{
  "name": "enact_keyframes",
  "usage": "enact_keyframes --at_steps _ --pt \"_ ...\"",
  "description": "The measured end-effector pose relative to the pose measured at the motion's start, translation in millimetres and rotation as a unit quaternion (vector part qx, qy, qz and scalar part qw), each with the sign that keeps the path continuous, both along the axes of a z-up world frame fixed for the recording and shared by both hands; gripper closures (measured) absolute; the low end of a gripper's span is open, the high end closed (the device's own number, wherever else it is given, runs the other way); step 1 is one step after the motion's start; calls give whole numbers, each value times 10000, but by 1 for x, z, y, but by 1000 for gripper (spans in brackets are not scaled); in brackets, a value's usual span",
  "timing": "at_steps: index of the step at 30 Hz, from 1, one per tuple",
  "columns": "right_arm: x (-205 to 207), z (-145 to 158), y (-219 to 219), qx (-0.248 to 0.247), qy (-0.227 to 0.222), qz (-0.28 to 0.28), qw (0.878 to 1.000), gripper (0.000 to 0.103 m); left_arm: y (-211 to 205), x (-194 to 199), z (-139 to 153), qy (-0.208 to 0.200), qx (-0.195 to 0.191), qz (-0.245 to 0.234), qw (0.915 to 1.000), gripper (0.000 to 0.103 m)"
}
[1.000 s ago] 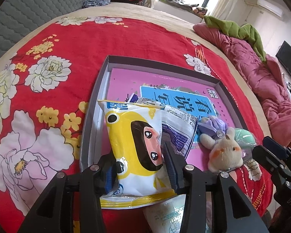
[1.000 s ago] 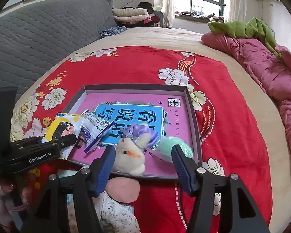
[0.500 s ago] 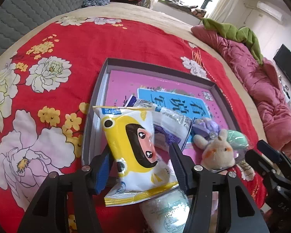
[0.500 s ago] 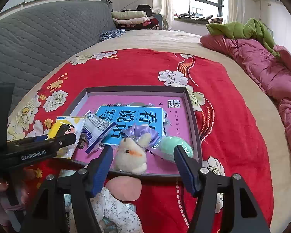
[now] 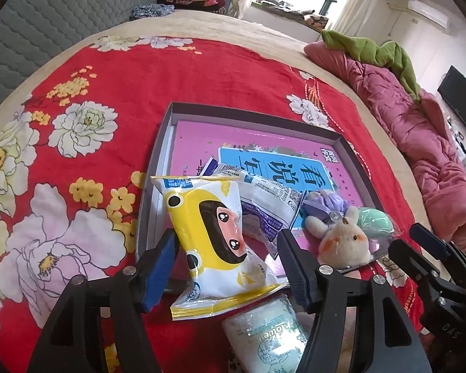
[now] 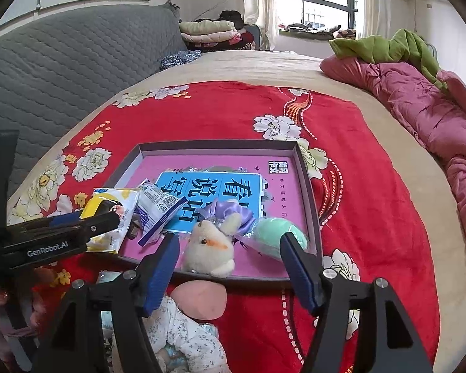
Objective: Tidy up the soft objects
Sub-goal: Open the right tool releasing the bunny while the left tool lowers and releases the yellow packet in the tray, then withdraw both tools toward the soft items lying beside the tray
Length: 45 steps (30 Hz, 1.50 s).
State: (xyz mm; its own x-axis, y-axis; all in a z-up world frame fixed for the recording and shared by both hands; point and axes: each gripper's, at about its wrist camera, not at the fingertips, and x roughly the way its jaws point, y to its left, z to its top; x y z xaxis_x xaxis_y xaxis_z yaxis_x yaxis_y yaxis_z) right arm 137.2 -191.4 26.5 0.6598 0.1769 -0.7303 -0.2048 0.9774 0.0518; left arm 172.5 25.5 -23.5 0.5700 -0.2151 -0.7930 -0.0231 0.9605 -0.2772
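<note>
Left wrist view: the left gripper (image 5: 225, 250) is letting go of the yellow snack pack (image 5: 216, 236); its jaws have just been opening and are standing well apart now. The pack is still sitting btwn them but neither pad is pressing on it, gaps showing both sides. It's leaning over the near-left rim of the grey tray (image 5: 341, 138), top end inside, bottom end hanging out toward the jaws. Just past the right finger, a white printed packet (image 5: 268, 200) is lying in the tray; further right, the plush rabbit (image 5: 344, 242) w/ a purple bow and a green sponge (image 5: 376, 219). Below the jaws, outside the tray, a clear-wrapped tissue pack (image 5: 265, 340) is waiting. Judging by this, the step is the drop-off of the snack pack; next move prob. calls for backing off w/o dragging it out, maybe nudging it fully in.

Right wrist view: the right gripper (image 6: 228, 255) is hovering w/ jaws wide apart; they have just been opening too, holding nothing. The rabbit is sitting right btwn the fingers, just beyond the tips, not touched. Green sponge is behind the right fingertip. Beneath the left finger, outside the tray, a pink sponge (image 6: 200, 298) and a floral cloth doll (image 6: 183, 338) are lying on the red blanket (image 6: 233, 115). Prob. next pick is one of those, needing a dip down and back toward the near edge.
</note>
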Motion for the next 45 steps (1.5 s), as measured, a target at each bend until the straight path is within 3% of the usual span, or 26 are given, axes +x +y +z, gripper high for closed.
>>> enact_keyframes --at_steps 10,26,45 --pt "-1 3 -2 73 -25 -67 9999 36 -2 -9 14 -130 135 2 9998 28" --pt "-11 20 -10 219 -196 -92 9995 35 -12 -36 33 -313 110 -25 9994 27" --pt "-39 36 -15 325 -415 214 9984 34 7 -68 51 -327 146 168 9992 27"
